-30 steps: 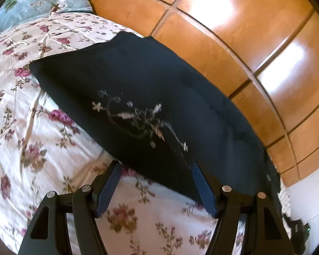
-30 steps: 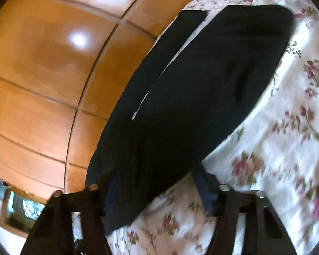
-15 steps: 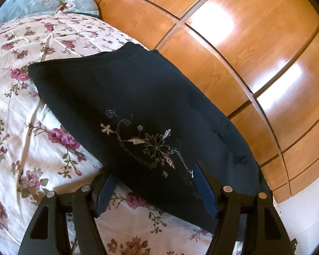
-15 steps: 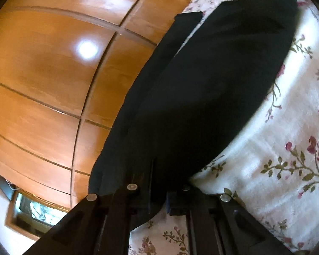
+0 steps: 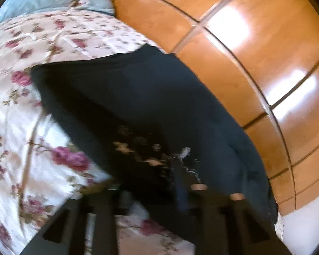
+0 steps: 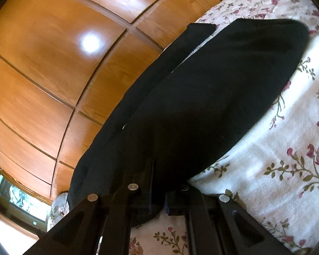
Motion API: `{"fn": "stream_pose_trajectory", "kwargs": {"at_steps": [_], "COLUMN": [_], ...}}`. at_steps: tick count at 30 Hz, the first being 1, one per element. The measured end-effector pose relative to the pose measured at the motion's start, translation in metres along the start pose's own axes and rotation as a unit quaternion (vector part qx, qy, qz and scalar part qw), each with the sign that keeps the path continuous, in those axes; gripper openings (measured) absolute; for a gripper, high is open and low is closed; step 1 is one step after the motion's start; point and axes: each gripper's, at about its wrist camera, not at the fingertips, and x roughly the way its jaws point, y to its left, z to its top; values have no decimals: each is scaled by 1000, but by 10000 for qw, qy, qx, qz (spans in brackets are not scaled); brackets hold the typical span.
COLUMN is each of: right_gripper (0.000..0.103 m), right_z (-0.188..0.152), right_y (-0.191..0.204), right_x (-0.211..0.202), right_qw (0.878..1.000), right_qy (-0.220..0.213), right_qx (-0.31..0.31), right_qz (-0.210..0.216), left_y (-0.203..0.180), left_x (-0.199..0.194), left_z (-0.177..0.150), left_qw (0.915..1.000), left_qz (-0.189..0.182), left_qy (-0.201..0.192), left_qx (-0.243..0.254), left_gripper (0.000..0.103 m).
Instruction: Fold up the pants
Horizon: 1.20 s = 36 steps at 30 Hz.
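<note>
Right wrist: gripper [image 6: 159, 193] tilted down, clamping pants [image 6: 212, 97].

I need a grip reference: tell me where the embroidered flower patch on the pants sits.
In the left wrist view the embroidery sits low at centre on the black pants, just ahead of the left gripper, whose jaws are closing on that edge above the floral bedspread.

Both views were bright but strongly fisheye-curved, with dark corners. Glare patches sat on the wood panels [image 5: 234, 25] at 1 and 3 o'clock, left view, which was motion-blurred throughout; right view was sharp.
</note>
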Motion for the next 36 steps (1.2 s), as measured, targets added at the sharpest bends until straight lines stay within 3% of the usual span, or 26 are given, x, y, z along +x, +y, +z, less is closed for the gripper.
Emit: {"fn": "stream_pose_trajectory", "kwargs": {"at_steps": [2, 7, 15, 22, 30, 33, 36], "right_gripper": [5, 5, 7, 7, 8, 9, 16], "right_z": [-1, -2, 6, -4, -28, -27, -18], "right_y": [-1, -1, 15, 20, -4, -12, -13], "right_x": [-1, 0, -17, -51, -75, -73, -76], "right_qw": [10000, 9999, 9987, 9974, 9961, 9979, 9984], "right_qy": [-13, -27, -112, -80, 214, 232, 131], "right_qx": [-43, -90, -354, -617, -669, -431, -333], "right_qz": [-31, -68, -335, -360, -536, -416, -440], "left_y": [10, 16, 12, 25, 40, 38, 43], "left_x": [-1, -3, -35, -82, -116, -112, -112], "left_z": [2, 5, 2, -22, -55, -55, -50], "left_qw": [9996, 9991, 9987, 9984, 9969, 9966, 9973], "left_qz": [-220, -373, -494, -438, -328, -269, -237], "left_qy": [27, 98, -85, -113, -170, -170, -273], "left_qx": [-173, -168, 40, 327, 701, 766, 632], "left_gripper": [16, 8, 6, 6, 6, 11, 31]}}
